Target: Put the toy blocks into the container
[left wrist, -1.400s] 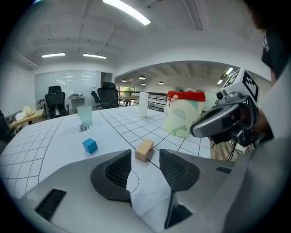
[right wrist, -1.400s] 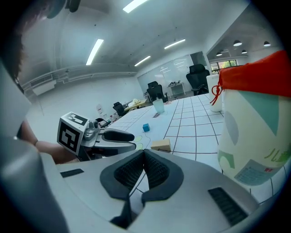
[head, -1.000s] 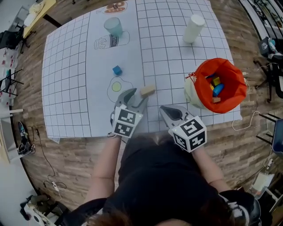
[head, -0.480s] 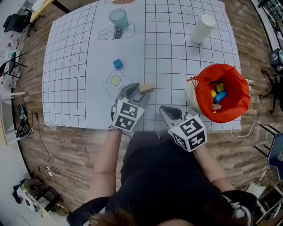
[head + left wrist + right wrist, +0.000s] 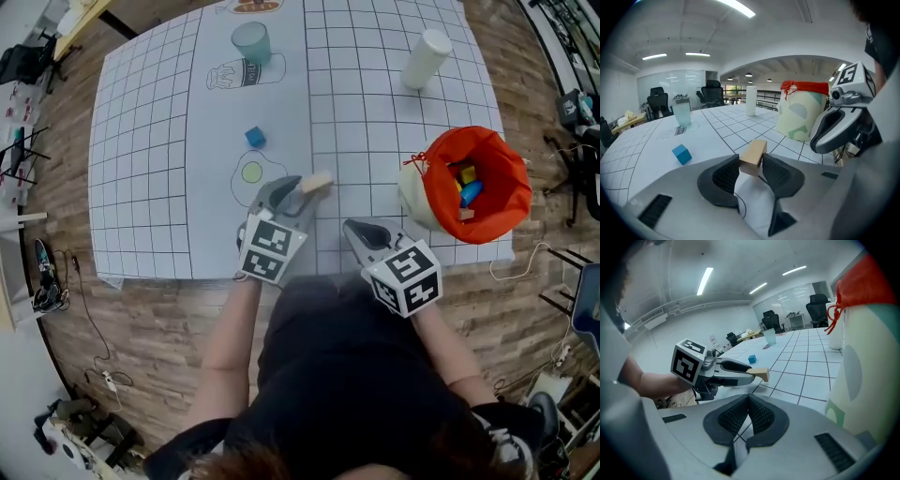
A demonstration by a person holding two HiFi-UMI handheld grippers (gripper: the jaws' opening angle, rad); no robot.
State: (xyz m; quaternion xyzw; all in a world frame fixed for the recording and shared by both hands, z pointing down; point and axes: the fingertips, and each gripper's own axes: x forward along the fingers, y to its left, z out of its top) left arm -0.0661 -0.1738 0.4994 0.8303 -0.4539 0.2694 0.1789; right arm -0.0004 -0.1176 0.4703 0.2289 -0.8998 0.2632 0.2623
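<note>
A tan wooden block (image 5: 316,183) lies between the fingertips of my left gripper (image 5: 298,185) near the mat's front middle. The jaws are closing, and in the left gripper view both pads touch the tan block (image 5: 753,157). My right gripper (image 5: 361,230) hovers just to the right, shut with nothing between its pads. A small blue cube (image 5: 255,138) sits farther out on the mat. The orange-lined cloth container (image 5: 497,202) stands at the right with several coloured blocks (image 5: 464,183) inside. In the right gripper view the tan block (image 5: 761,374) sticks out of the left gripper's tips.
A teal cup (image 5: 251,42) stands at the far middle of the gridded white mat (image 5: 141,169), and a white cylinder (image 5: 423,58) at the far right. A yellow-green printed circle (image 5: 251,172) lies beside the left gripper. Wooden floor surrounds the mat.
The left gripper's jaws have drawn in around the tan block. The right gripper has stayed where it was, still shut.
</note>
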